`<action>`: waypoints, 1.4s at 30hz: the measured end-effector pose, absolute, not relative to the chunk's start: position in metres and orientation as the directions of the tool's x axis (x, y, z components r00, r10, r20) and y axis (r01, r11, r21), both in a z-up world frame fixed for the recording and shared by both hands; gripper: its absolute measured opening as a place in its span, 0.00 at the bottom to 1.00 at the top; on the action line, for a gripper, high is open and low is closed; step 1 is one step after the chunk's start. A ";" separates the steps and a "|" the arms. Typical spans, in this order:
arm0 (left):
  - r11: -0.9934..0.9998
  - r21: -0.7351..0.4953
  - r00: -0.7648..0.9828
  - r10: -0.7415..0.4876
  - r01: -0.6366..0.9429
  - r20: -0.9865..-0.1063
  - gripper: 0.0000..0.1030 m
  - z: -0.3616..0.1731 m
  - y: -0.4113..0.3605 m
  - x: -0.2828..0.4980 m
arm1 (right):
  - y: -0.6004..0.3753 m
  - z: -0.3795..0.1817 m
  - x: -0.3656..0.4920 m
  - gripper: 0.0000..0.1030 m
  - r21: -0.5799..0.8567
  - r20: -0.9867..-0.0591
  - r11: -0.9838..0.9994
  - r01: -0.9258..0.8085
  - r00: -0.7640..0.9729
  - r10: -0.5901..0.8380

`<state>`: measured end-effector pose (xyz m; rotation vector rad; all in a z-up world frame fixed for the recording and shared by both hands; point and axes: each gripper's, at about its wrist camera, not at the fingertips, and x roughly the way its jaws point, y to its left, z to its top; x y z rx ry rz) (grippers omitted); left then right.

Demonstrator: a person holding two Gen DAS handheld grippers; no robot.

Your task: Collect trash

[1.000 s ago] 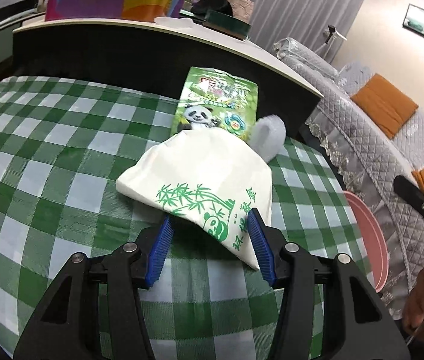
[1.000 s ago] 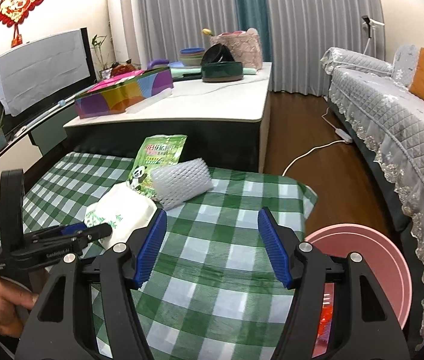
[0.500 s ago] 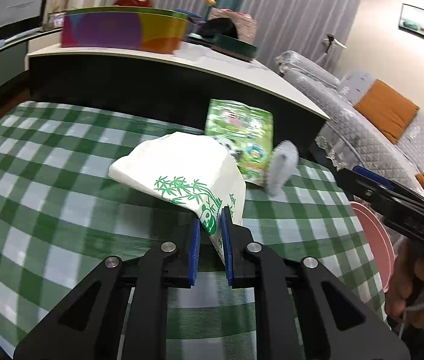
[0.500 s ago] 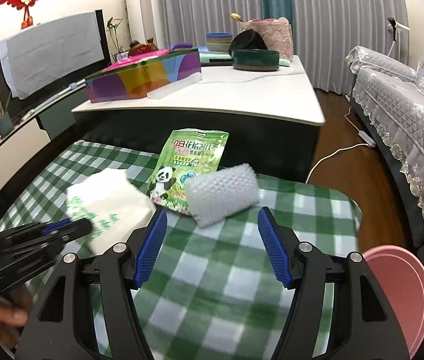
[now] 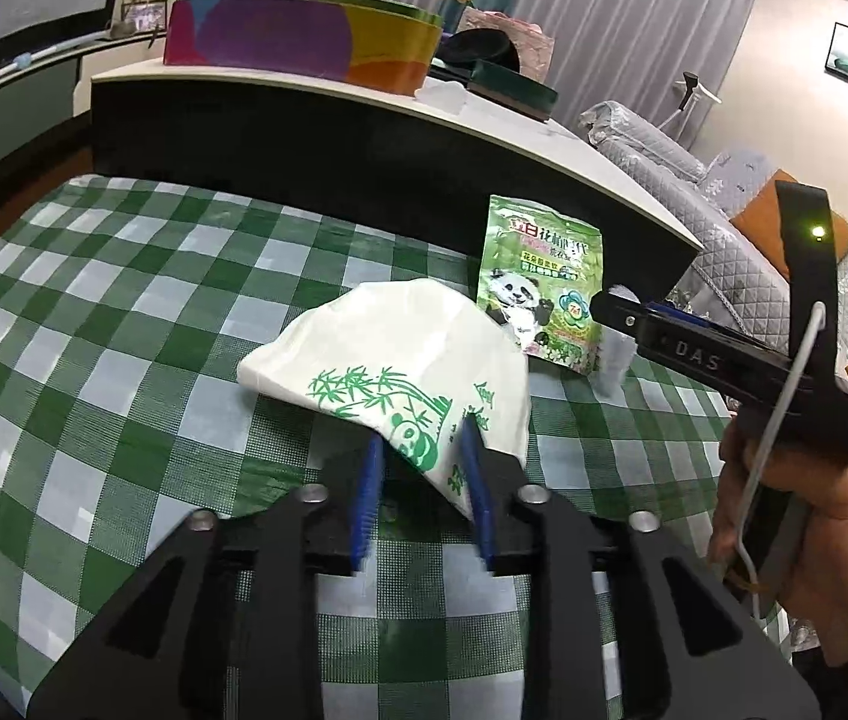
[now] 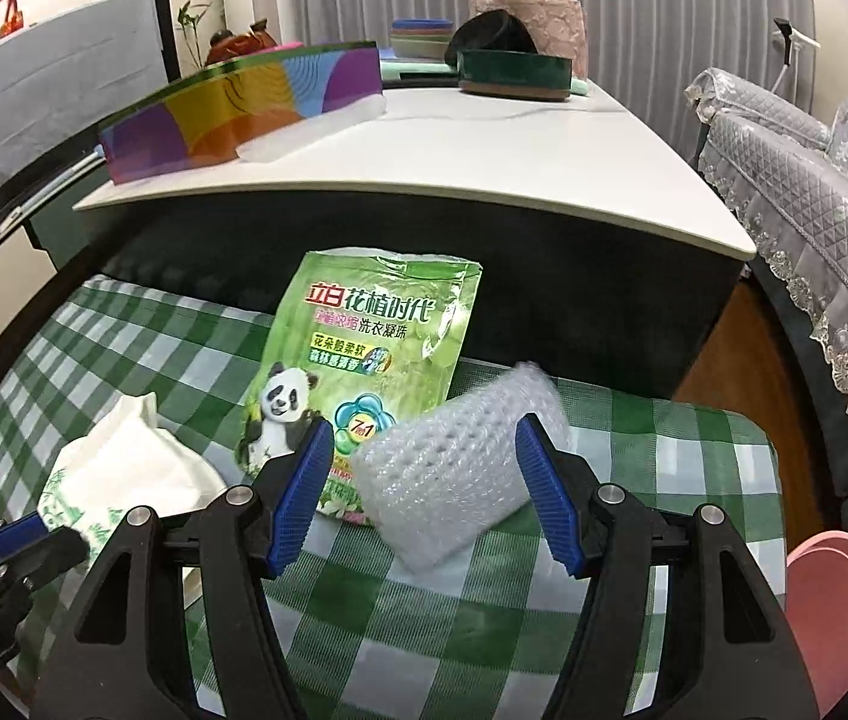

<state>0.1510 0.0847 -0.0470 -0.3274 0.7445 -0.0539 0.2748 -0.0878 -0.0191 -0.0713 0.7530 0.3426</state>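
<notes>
The left gripper was seen low over the green checked cloth, with its two blue pads partly closed on the near corner of the white panda wrapper. The pads were pressed against that corner from both sides, so the wrapper was judged to be held, though a small gap was left between the pads. From that grip the wrapper was spread away, forward and a little to the left, with its far end resting on the cloth. The right gripper was held wide open, and nothing was held in it. The bubble wrap roll was found right between its two open pads, lying on the cloth. The roll's long side was laid slantwise, from low on the left to high on the right, so it was crossed by the pads rather than lined up with them. The right gripper was judged much nearer to the roll than the left one. Just behind the roll, the green panda pouch was propped up, touching or nearly touching the roll. A pink bin was seen at the far right, below the cloth's edge, well apart from the roll. It was judged the likely place for the trash.
</notes>
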 end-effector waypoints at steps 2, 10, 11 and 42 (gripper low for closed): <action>0.944 -0.324 0.731 -0.175 -0.067 -0.659 0.38 -0.050 0.085 0.154 | -0.088 -0.021 0.275 0.60 0.055 -0.683 0.945 -0.321 0.679 0.270; 0.930 -0.360 0.732 -0.190 -0.080 -0.654 0.38 -0.054 0.082 0.161 | -0.103 -0.017 0.260 0.20 0.058 -0.680 0.950 -0.307 0.684 0.263; 0.930 -0.359 0.734 -0.190 -0.078 -0.652 0.36 -0.053 0.081 0.161 | -0.106 -0.015 0.257 0.18 0.060 -0.677 0.950 -0.307 0.686 0.265; 0.978 -0.202 0.803 -0.166 0.057 -0.573 0.05 0.010 0.031 0.100 | -0.195 0.069 0.115 0.12 0.081 -0.562 0.936 -0.341 0.760 0.326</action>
